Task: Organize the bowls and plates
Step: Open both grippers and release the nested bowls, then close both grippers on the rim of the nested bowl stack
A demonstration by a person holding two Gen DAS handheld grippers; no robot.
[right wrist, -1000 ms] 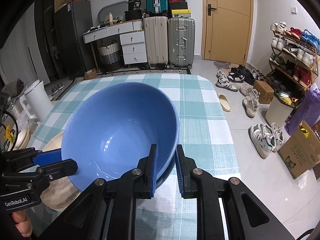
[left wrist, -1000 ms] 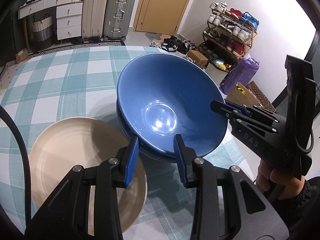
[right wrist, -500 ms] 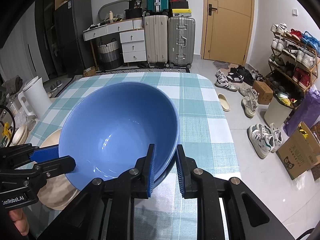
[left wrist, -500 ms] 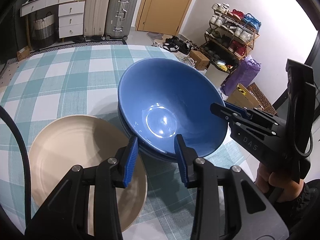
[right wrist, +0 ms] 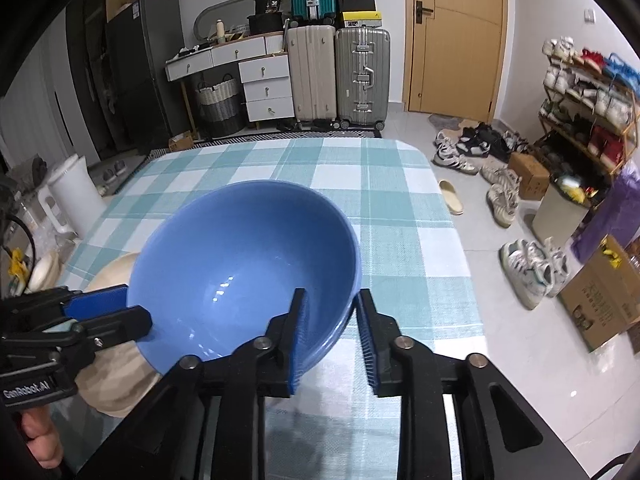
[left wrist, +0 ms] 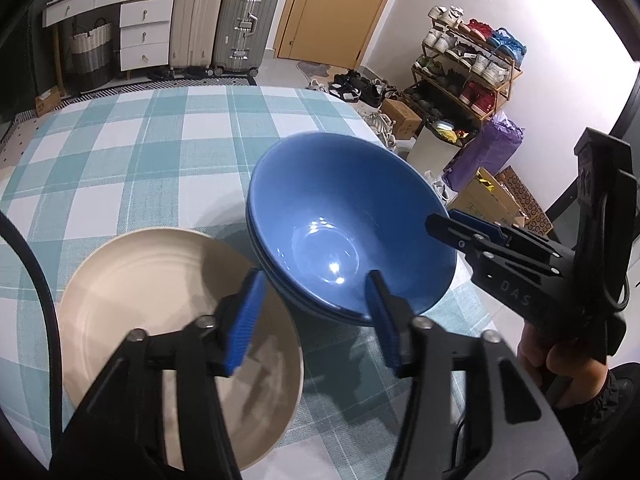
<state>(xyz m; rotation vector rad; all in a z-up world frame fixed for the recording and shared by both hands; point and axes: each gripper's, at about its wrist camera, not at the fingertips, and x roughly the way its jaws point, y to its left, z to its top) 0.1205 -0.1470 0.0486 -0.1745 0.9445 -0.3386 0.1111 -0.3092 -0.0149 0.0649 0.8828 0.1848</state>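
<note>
Blue glaze fills both views: a blue bowl (left wrist: 348,228) is nested on a second blue bowl (left wrist: 304,300), of which only a thin rim edge can be seen beneath it, and the pair is seated on the checked cloth of the bench (left wrist: 160,136). Everything else is placed from that stack. Just beside it, on the left in the left wrist view, a beige plate (left wrist: 160,312) is laid flat on the cloth, its rim close against the bowls; whether they touch cannot be told.

The left hand-held gripper (left wrist: 312,320) is seen at the stack's near rim, its jaws spread wide and just lately opening further; the bowl rim is framed between the blue pads (left wrist: 244,320), but no pad is pressed on it. The right hand-held gripper (right wrist: 332,332) is set at the stack's opposite rim. Its jaws have just been parting too, and the rim of the upper bowl is straddled between them, with a gap visible on the outer side, so nothing is pinched. The fingers of a hand (right wrist: 40,436) are glimpsed under the left tool, low in the right wrist view.

Beyond the stack, off the bench's far edge, suitcases (right wrist: 340,76) are lined up by a wooden door (right wrist: 456,36), and a shoe rack (left wrist: 468,68) is stood against the wall.
</note>
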